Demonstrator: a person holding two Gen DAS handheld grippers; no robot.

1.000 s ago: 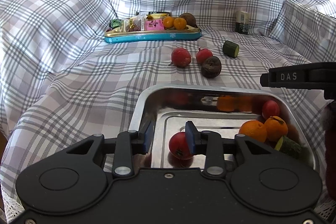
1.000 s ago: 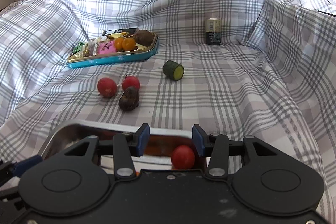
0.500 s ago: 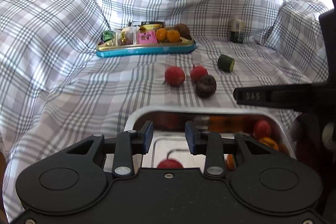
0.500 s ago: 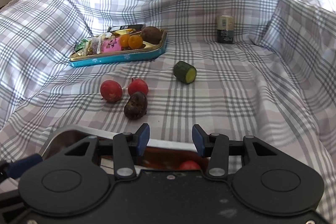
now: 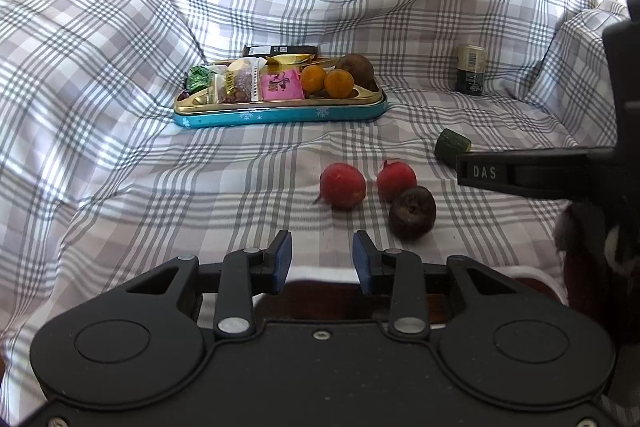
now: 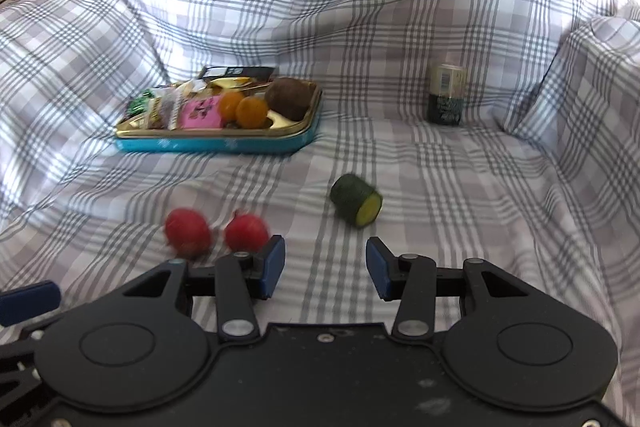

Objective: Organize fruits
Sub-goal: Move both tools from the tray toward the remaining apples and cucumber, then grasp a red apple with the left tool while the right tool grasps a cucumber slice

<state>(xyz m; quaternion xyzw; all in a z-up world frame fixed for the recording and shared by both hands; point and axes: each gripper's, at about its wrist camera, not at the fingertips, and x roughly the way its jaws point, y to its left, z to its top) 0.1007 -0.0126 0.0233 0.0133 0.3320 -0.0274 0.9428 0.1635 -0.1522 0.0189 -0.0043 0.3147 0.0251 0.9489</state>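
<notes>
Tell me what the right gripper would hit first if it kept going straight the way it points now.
Probably the checked cloth just ahead of the right gripper; its open jaws frame bare fabric. The cut cucumber piece lies slightly farther on, roughly in line, though depth is unclear.

Two red fruits (image 5: 343, 185) beside dark fruit (image 5: 412, 212) on cloth.

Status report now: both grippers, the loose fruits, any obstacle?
Left gripper and right gripper open, empty. Two red fruits, dark fruit loose on cloth. Path clear.
</notes>
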